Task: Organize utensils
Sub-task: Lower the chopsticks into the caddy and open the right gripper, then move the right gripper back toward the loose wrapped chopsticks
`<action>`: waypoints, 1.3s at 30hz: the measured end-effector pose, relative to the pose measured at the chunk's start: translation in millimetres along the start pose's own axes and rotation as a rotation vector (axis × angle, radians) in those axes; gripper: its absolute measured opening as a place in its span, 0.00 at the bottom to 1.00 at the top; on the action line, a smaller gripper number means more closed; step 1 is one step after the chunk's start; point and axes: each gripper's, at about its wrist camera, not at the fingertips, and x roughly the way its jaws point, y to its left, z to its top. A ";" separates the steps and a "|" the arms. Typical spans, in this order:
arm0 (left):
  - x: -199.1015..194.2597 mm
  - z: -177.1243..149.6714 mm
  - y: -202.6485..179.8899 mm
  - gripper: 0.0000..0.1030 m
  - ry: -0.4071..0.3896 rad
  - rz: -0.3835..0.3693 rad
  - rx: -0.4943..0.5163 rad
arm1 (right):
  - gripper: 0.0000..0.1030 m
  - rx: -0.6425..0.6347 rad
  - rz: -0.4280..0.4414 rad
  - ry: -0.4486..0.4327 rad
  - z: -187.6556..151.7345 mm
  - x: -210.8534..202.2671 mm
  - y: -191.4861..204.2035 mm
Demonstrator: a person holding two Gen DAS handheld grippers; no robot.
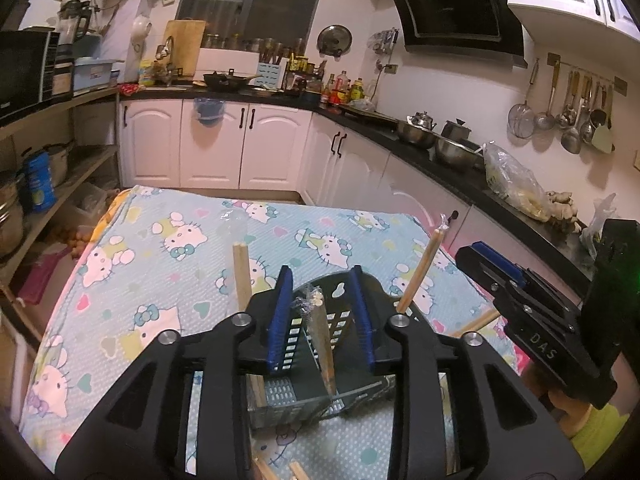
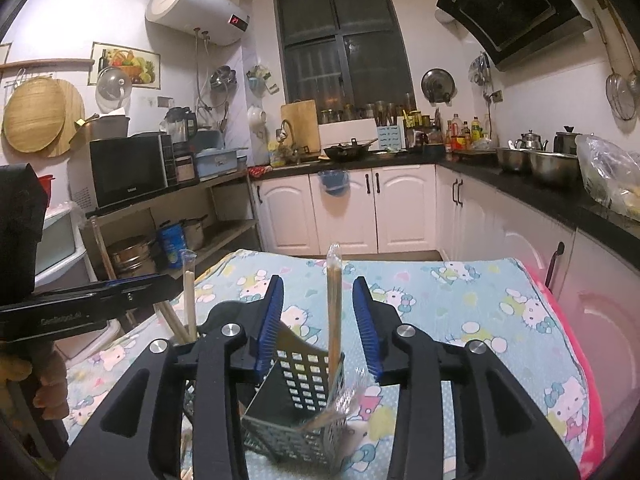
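Straight ahead beyond the fingers, a dark window sits above white cabinets. Left of the fingers, a black microwave rests on a wooden shelf, with a white water heater high above. To the right, steel bowls stand on the black counter, ladles hang on the wall, and a range hood hangs overhead.

My dark perforated utensil caddy stands upright on the cartoon-cat tablecloth. Wrapped chopstick pairs stand in its compartments: one near-vertical in the compartment before me, others leaning outward at the sides.
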 end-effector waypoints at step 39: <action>-70.3 -38.6 -4.8 0.86 -0.033 0.007 -0.064 | 0.66 -0.011 -0.007 0.073 -21.7 -88.4 17.9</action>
